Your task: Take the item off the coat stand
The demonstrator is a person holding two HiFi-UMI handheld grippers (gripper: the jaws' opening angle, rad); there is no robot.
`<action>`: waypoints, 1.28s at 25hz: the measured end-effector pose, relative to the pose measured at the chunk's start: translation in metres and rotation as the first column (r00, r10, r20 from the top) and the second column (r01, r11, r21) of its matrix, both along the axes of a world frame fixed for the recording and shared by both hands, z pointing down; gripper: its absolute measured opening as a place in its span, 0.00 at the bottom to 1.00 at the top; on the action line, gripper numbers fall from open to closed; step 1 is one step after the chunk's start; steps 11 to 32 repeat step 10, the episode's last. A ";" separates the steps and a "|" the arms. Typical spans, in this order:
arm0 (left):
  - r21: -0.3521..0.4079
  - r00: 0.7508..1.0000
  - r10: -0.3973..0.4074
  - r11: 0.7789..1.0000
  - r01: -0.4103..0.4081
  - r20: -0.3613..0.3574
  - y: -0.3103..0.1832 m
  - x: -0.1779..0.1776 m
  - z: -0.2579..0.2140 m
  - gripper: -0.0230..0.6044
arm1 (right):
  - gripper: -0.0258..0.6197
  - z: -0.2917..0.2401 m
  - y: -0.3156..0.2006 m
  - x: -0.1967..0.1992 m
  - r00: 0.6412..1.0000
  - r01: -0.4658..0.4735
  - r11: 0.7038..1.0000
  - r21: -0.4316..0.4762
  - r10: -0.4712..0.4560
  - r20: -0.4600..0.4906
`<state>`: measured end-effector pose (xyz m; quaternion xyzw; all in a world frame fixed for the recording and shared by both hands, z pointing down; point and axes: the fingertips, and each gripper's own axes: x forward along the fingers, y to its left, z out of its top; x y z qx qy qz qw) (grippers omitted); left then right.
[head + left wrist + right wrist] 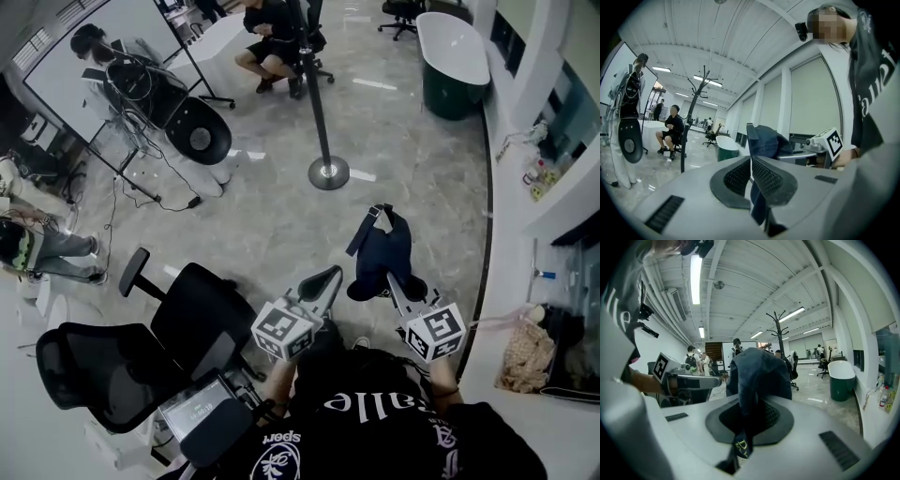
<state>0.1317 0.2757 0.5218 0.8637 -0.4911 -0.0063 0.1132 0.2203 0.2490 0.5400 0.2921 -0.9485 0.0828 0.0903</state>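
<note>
A dark blue fabric item [382, 255], cap-like with a strap, hangs from my right gripper [392, 286], which is shut on it. In the right gripper view the item [759, 376] fills the space over the jaws, and a labelled strap hangs down between them. It is clear of the black coat stand [322, 112], which stands farther out on the marble floor; its bare hooks [778, 326] show in the right gripper view. My left gripper [328, 279] sits just left of the item, shut, with nothing seen in it. From the left gripper view the item [766, 140] and stand [696, 117] are ahead.
Black office chairs [183, 323] crowd the near left. A white counter [530, 281] runs along the right. A green and white tub [453, 56] stands at the far right. One person sits [272, 42] beyond the stand, and a whiteboard [89, 70] stands far left.
</note>
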 end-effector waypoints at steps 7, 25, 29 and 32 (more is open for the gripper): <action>0.035 0.999 0.014 0.999 -0.016 0.038 -0.009 0.001 -0.009 0.04 | 0.09 0.002 0.004 0.003 1.000 0.001 1.000 0.011 -0.001 0.002; 0.059 0.997 0.039 0.997 -0.043 0.065 -0.019 0.005 -0.009 0.04 | 0.09 0.001 0.001 0.008 1.000 -0.005 1.000 0.017 0.005 0.004; 0.059 0.997 0.039 0.997 -0.043 0.065 -0.019 0.005 -0.009 0.04 | 0.09 0.001 0.001 0.008 1.000 -0.005 1.000 0.017 0.005 0.004; 0.059 0.997 0.039 0.997 -0.043 0.065 -0.019 0.005 -0.009 0.04 | 0.09 0.001 0.001 0.008 1.000 -0.005 1.000 0.017 0.005 0.004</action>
